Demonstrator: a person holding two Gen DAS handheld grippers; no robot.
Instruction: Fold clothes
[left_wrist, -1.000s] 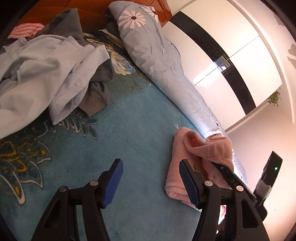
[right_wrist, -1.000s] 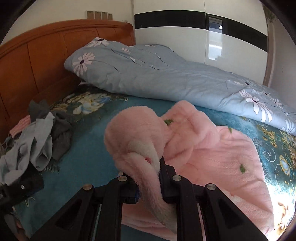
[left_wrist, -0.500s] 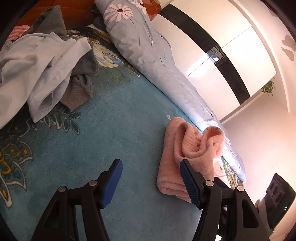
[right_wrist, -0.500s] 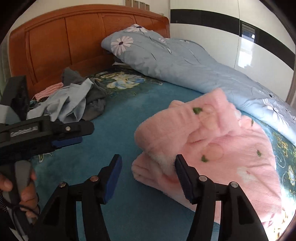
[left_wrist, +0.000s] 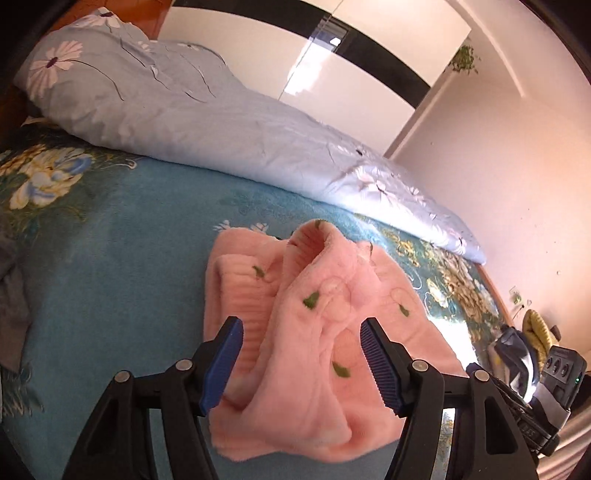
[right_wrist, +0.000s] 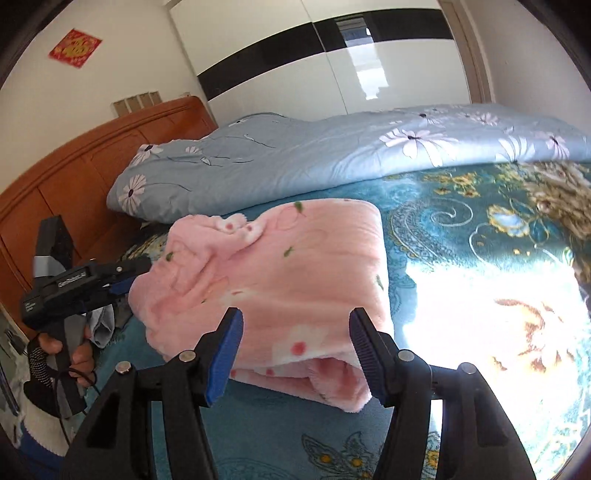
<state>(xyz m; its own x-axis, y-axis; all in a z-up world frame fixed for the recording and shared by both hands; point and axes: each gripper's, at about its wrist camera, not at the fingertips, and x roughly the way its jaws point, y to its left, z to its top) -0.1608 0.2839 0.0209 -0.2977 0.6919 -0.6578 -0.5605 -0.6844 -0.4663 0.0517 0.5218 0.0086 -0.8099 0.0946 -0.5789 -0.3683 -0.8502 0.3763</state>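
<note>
On a bed covered with a teal plush floral blanket (right_wrist: 461, 236), a fluffy pink fleece garment with small green leaf prints (right_wrist: 295, 280) now lies loose as a thick folded bundle, no longer pinched by anything. A second ago the right gripper (right_wrist: 293, 345) was clamped on a raised fold of this garment; it has since let go, and its blue-padded jaws now stand well apart with the near edge of the bundle just beyond them, the pads not pressing on it. The left gripper (left_wrist: 301, 363) also has its jaws apart and empty, and its view has swung from a heap of grey and pale blue clothes to the pink garment (left_wrist: 317, 317), which now fills the space in front of its fingers. In the right wrist view the left gripper (right_wrist: 122, 278) sits at nine o'clock, its tip close to or touching the bundle's left edge, held by a person's hand (right_wrist: 66, 350). A rumpled pale blue quilt with white daisies (right_wrist: 332, 155) runs across twelve o'clock, behind the garment. The release suggests one fold is laid down; the bundle looks lumpy at its upper left, so smoothing or another fold probably remains.
</note>
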